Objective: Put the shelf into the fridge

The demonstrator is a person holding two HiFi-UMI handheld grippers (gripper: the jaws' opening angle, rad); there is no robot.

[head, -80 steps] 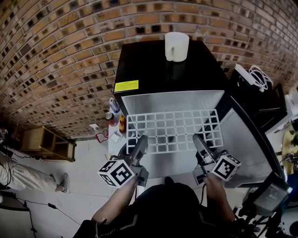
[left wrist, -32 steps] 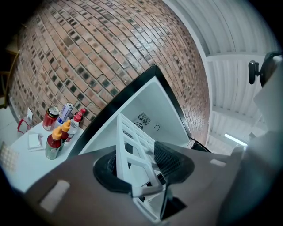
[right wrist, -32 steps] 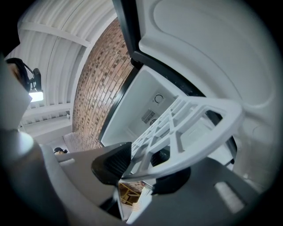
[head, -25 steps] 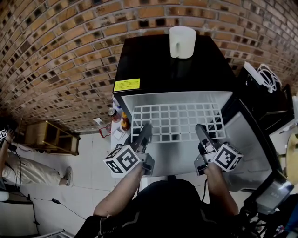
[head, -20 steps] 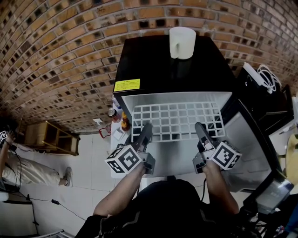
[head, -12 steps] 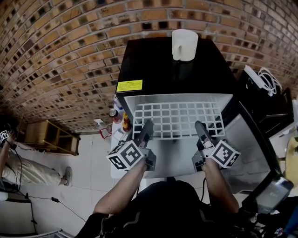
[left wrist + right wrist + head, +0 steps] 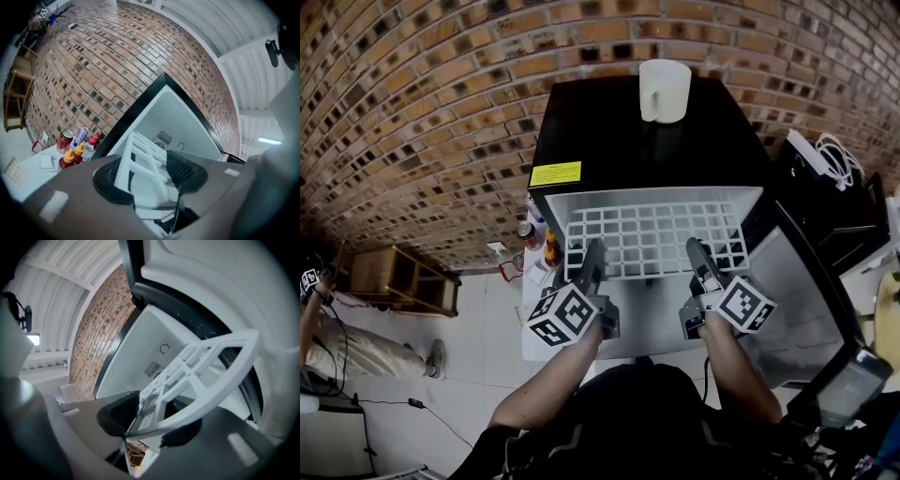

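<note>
White grid shelf [image 7: 652, 239] lay inside open black fridge [image 7: 647, 141]; left gripper [image 7: 592, 261] jaws, just opening, stood spread around front edge; right gripper [image 7: 697, 258] pinched front rail.

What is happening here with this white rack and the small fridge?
A person with two handheld grippers is putting a white grid shelf into the open black fridge. It lies mostly inside. The right gripper grips its front rim; the left gripper has just been opening its jaws, with the rim between them.
</note>
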